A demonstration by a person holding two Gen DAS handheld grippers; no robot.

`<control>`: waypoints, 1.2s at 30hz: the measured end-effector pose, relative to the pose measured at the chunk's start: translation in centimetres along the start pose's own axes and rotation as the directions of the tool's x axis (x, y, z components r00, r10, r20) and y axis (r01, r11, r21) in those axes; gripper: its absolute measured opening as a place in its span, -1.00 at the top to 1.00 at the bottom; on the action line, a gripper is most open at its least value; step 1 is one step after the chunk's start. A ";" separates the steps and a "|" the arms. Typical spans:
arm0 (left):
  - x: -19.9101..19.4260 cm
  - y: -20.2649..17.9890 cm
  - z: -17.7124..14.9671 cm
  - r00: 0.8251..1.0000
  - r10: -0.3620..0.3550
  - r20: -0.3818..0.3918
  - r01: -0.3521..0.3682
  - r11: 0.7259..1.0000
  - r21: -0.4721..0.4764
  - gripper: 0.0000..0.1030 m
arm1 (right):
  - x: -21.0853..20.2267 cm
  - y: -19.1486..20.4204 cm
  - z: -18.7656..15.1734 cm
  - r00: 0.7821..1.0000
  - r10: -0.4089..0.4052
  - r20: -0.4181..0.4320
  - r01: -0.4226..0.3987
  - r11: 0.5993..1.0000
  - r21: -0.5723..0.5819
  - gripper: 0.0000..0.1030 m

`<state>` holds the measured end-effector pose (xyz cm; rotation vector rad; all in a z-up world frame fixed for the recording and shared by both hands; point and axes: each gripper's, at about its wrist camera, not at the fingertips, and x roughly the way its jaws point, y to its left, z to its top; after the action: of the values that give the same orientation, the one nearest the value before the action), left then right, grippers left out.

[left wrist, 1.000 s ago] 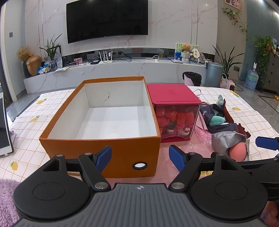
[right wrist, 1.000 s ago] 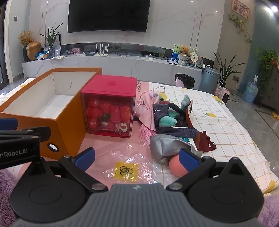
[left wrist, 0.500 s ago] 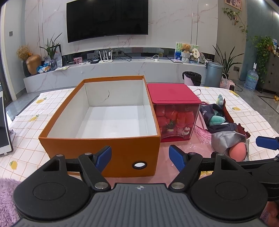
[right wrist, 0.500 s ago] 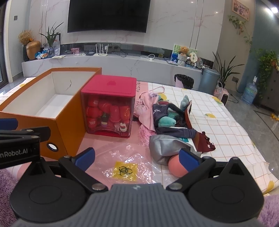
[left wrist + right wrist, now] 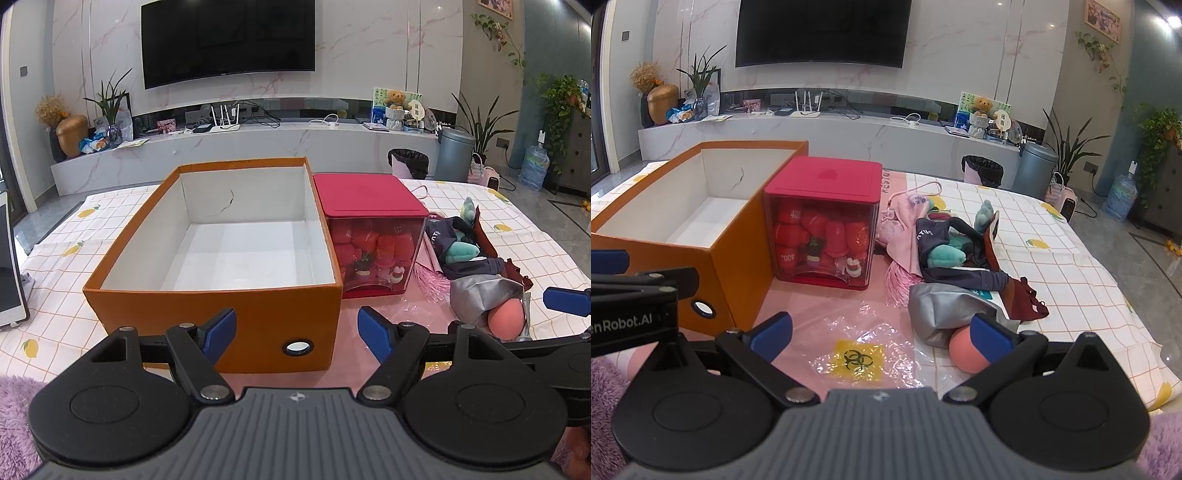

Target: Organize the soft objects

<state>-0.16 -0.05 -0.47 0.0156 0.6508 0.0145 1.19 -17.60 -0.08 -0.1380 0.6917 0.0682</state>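
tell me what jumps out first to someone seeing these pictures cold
The big open orange box dominates the left of the table, its white inside bare. Right beside it stands a clear cube with a red lid, packed with red items. To the right of the cube lies a jumbled pile of soft things, with a pink ball at its near end.

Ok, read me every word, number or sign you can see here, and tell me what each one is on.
"enRobot.AI", cut off at the picture edge: black arm of the left gripper.
"400": red capsules inside the clear red-lidded box.
Biohazard sign on a yellow patch: clear plastic bag.
Lettering on the dark navy garment and the pink cloth strip: too blurred to read.
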 end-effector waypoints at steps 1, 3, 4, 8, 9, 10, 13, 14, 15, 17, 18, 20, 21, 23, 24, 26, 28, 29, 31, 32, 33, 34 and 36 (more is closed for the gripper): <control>0.0 0.0 0.0 1.000 0.002 -0.002 -0.002 1.000 0.002 -0.71 | 0.1 0.0 0.0 1.000 0.000 -0.002 0.000 1.000 -0.002 -0.95; 0.0 0.0 -0.2 1.000 0.006 -0.003 -0.006 1.000 0.006 -0.71 | 0.1 0.1 0.0 1.000 0.001 -0.006 -0.001 1.000 -0.004 -0.95; 0.0 0.0 -0.2 1.000 0.008 -0.003 -0.008 1.000 0.007 -0.71 | 0.2 0.1 0.0 1.000 0.002 -0.008 -0.002 1.000 -0.005 -0.95; 0.0 0.0 -0.1 1.000 0.008 -0.003 -0.008 1.000 0.007 -0.71 | 0.1 0.0 -0.1 1.000 0.004 -0.010 -0.004 1.000 -0.003 -0.95; 0.0 0.0 -0.1 1.000 0.008 -0.003 -0.008 1.000 0.007 -0.71 | 0.1 0.0 0.0 1.000 0.005 -0.011 -0.005 1.000 -0.003 -0.95; 0.0 0.0 0.0 1.000 0.006 -0.003 -0.006 1.000 0.004 -0.71 | 0.1 -0.1 0.0 1.000 0.006 -0.008 -0.006 1.000 -0.002 -0.95; -0.2 -0.1 0.8 1.000 -0.023 -0.005 0.023 1.000 -0.005 -0.71 | 0.1 -0.9 0.4 1.000 -0.004 -0.001 0.004 1.000 0.025 -0.95; -0.3 -0.3 1.2 0.999 -0.039 -0.004 0.039 0.999 -0.002 -0.71 | 0.2 -1.4 0.6 1.000 -0.016 -0.001 0.016 0.999 0.034 -0.95; -0.3 -0.5 1.6 0.999 -0.054 -0.001 0.054 0.999 0.007 -0.71 | 0.3 -2.0 0.9 1.000 -0.031 -0.001 0.031 0.998 0.047 -0.95; -0.2 -1.4 2.6 0.998 -0.060 0.018 0.060 0.997 0.039 -0.71 | 0.8 -3.6 1.7 0.998 -0.067 -0.011 0.068 0.995 0.078 -0.95; 0.0 -1.9 2.9 0.998 -0.055 0.024 0.053 0.997 0.053 -0.71 | 1.0 -4.5 2.0 0.996 -0.085 -0.016 0.086 0.992 0.095 -0.95; 0.5 -3.0 3.6 0.998 -0.059 0.032 0.056 0.994 0.093 -0.71 | 1.5 -6.4 2.9 0.992 -0.120 -0.025 0.122 0.983 0.134 -0.95; 0.8 -3.7 3.9 0.997 -0.068 0.031 0.064 0.992 0.112 -0.71 | 1.8 -7.3 3.4 0.991 -0.129 -0.036 0.133 0.980 0.150 -0.95; 1.6 -5.0 4.3 0.995 -0.095 0.018 0.091 0.984 0.151 -0.71 | 2.6 -8.8 4.2 0.990 -0.127 -0.054 0.135 0.977 0.167 -0.95; 2.2 -5.8 4.5 0.994 -0.111 0.009 0.108 0.979 0.171 -0.71 | 3.3 -9.6 4.7 0.991 -0.118 -0.069 0.128 0.977 0.172 -0.95; 3.2 -7.3 4.5 0.989 -0.151 -0.007 0.149 0.966 0.210 -0.71 | 4.9 -11.0 5.6 0.988 -0.108 -0.110 0.126 0.977 0.170 -0.95; 4.3 -9.0 4.2 0.980 -0.196 -0.013 0.194 0.950 0.244 -0.71 | 6.9 -12.3 6.4 0.983 -0.103 -0.154 0.128 0.978 0.162 -0.95; 4.9 -9.7 4.0 0.974 -0.226 -0.011 0.221 0.942 0.251 -0.71 | 8.0 -12.9 6.6 0.980 -0.094 -0.175 0.123 0.978 0.166 -0.95; 6.4 -11.1 3.6 0.956 -0.293 -0.025 0.288 0.917 0.275 -0.70 | 10.4 -14.6 6.6 0.970 -0.040 -0.239 0.088 0.978 0.192 -0.95; 7.0 -11.7 3.5 0.946 -0.321 -0.033 0.317 0.903 0.289 -0.69 | 11.6 -15.5 6.5 0.962 -0.014 -0.273 0.076 0.973 0.218 -0.95; 7.5 -12.3 3.2 0.935 -0.352 -0.041 0.347 0.888 0.303 -0.69 | 12.8 -16.4 6.3 0.953 0.007 -0.304 0.071 0.967 0.245 -0.95; 8.1 -12.9 3.0 0.924 -0.379 -0.050 0.374 0.870 0.321 -0.69 | 13.9 -17.1 6.0 0.943 0.018 -0.333 0.076 0.961 0.266 -0.95; 8.9 -14.0 2.5 0.902 -0.427 -0.068 0.422 0.836 0.351 -0.69 | 15.9 -18.4 5.3 0.921 0.019 -0.389 0.101 0.953 0.287 -0.95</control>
<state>8.57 -13.94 -4.16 0.2237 0.6249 -0.5383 18.69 -34.71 -4.31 0.1346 1.0883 -0.1106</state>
